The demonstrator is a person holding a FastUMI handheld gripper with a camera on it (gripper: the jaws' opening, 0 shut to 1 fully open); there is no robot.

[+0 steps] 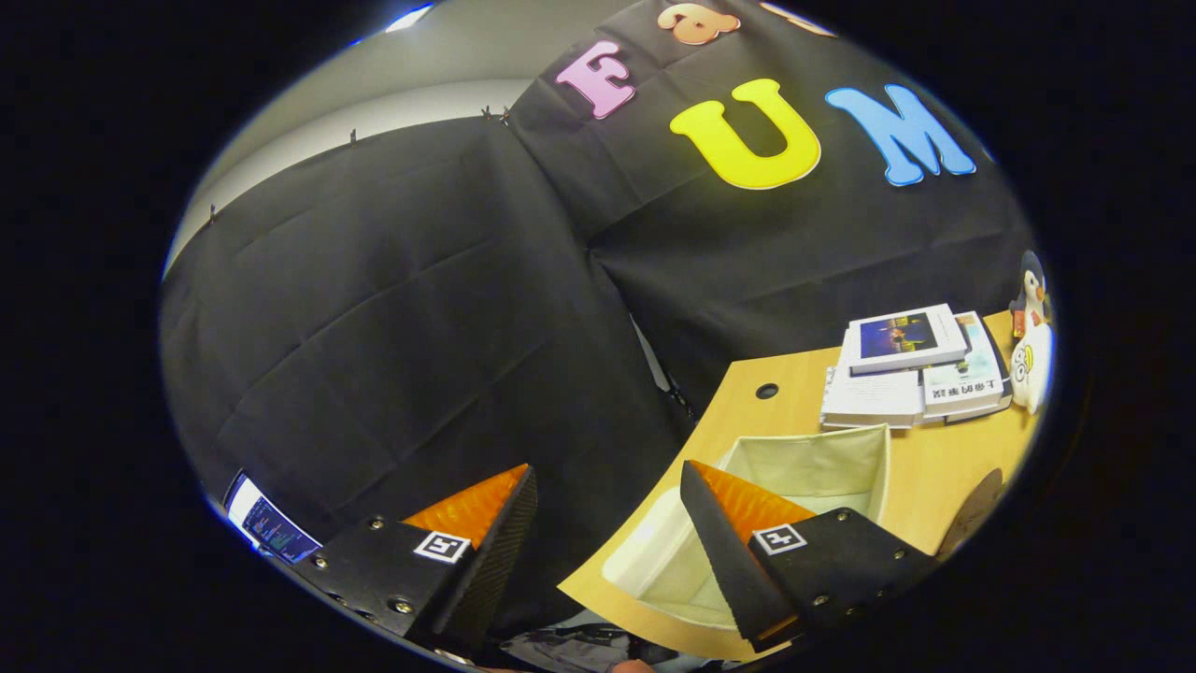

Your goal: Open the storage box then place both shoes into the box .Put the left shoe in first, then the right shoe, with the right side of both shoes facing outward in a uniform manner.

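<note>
Flanking open hand-held gripper (pixel 607 523): books (pixel 911 366), penguin (pixel 1032 327).

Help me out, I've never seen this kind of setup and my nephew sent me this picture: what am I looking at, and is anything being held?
This is taken by a wide-angle camera riding on a hand-held claw; a person carries it, no robot arm. The two wedge shapes at the bottom are its fingers, spread apart with nothing between them, so nothing is held. Beyond the right finger is a wooden table with an open, pale fabric box that looks empty as far as its inside shows. Farther back lie a stack of books and a penguin toy. The dark cloth behind is the booth's wall.
</note>
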